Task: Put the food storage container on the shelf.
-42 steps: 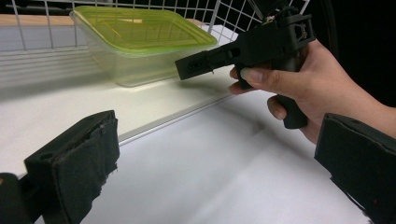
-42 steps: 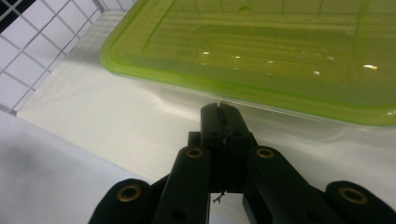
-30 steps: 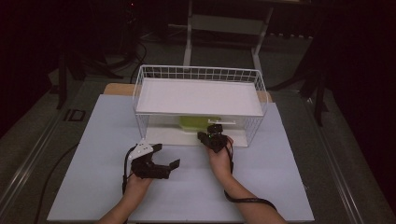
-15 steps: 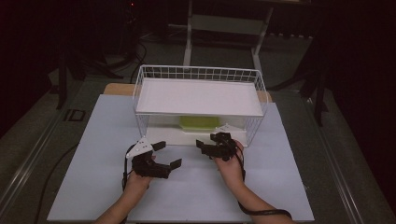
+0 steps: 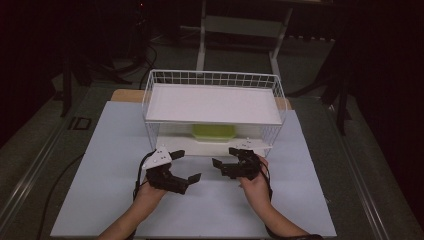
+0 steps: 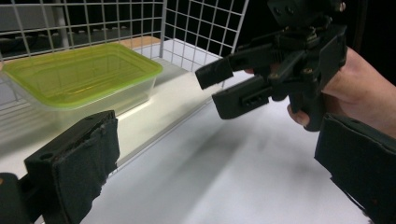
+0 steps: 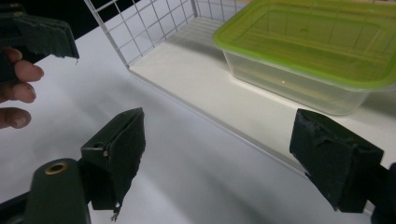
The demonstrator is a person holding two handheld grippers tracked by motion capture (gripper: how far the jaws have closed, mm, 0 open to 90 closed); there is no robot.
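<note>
- While the green-lidded container [image 5: 214, 131] sits centre frame on the rack's lower shelf [image 5: 210, 147], my right fingers [image 5: 226, 157] have just been opening, nothing between them.
- Left fingers [image 5: 186, 165] apart, empty, lower left above the worktop [image 5: 110, 150].

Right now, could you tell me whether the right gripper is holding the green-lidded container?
No, the right gripper has its fingers spread with nothing between them, and the green-lidded container sits apart on the rack's lower shelf.
</note>
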